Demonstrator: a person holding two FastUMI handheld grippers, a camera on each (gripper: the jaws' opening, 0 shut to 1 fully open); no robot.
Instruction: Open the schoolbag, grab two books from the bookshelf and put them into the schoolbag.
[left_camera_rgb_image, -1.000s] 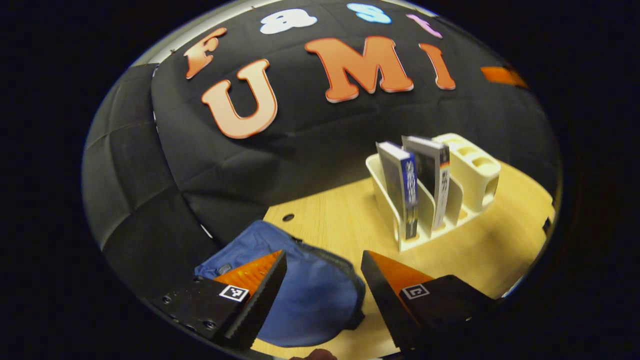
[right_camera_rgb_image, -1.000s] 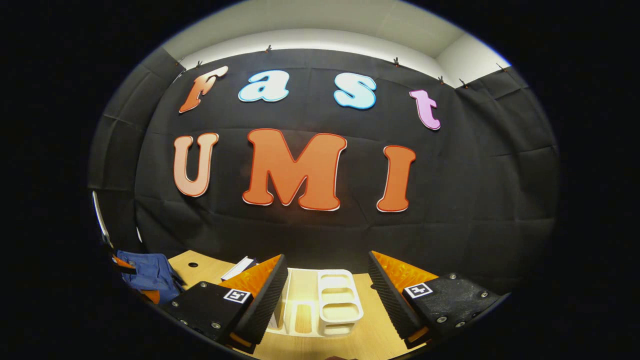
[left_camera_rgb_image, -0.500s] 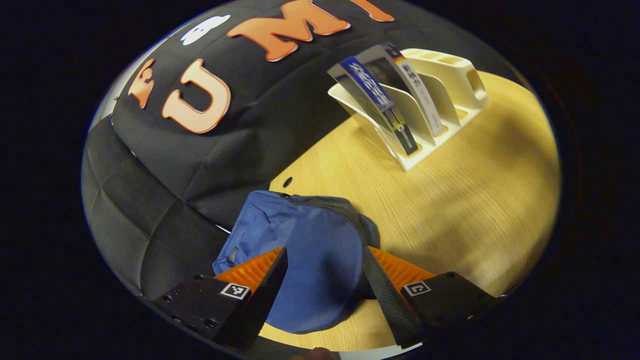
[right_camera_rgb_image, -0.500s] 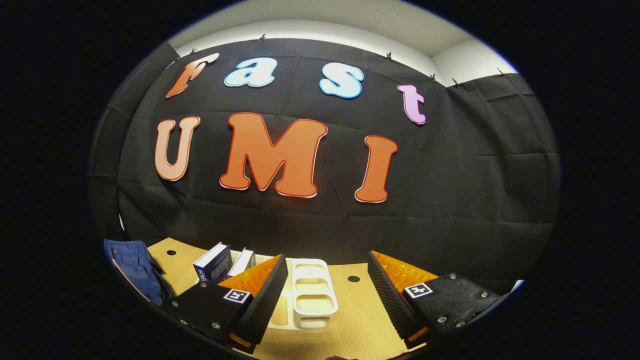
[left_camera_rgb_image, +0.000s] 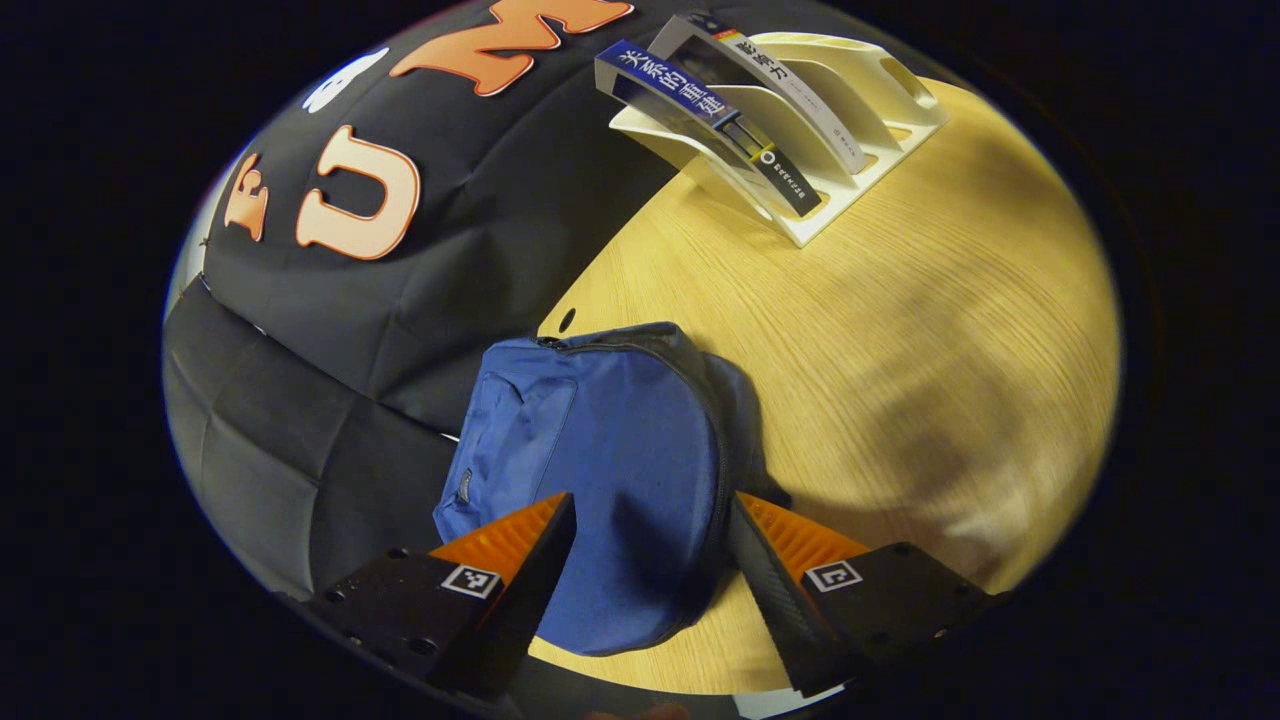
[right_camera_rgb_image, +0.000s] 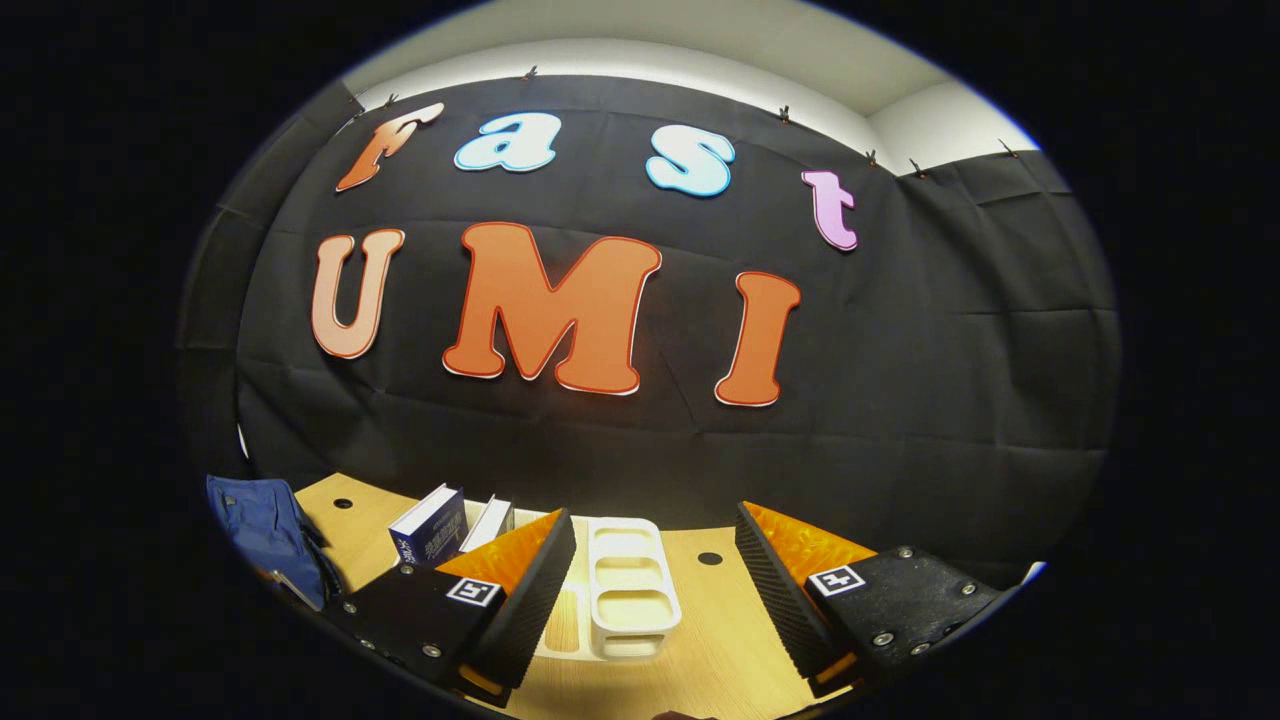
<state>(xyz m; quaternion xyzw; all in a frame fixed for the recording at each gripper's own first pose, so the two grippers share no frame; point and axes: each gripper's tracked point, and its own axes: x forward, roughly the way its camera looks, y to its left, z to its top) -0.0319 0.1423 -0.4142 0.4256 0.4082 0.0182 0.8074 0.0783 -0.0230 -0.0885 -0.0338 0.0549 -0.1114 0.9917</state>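
I am bringing my left gripper (left_camera_rgb_image: 650, 560), jaws spread wide, closer over the zipped blue schoolbag (left_camera_rgb_image: 610, 450); my right gripper (right_camera_rgb_image: 655, 580) is hovering open before the bookshelf (right_camera_rgb_image: 630, 590).

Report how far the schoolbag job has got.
Done: nothing yet. The blue schoolbag lies on the table, its zipper seemingly closed, and both books stand in the white bookshelf.
In hand: the left gripper, open, hangs over the bag; the right gripper, open, holds nothing.
Left: opening the bag, moving both books.
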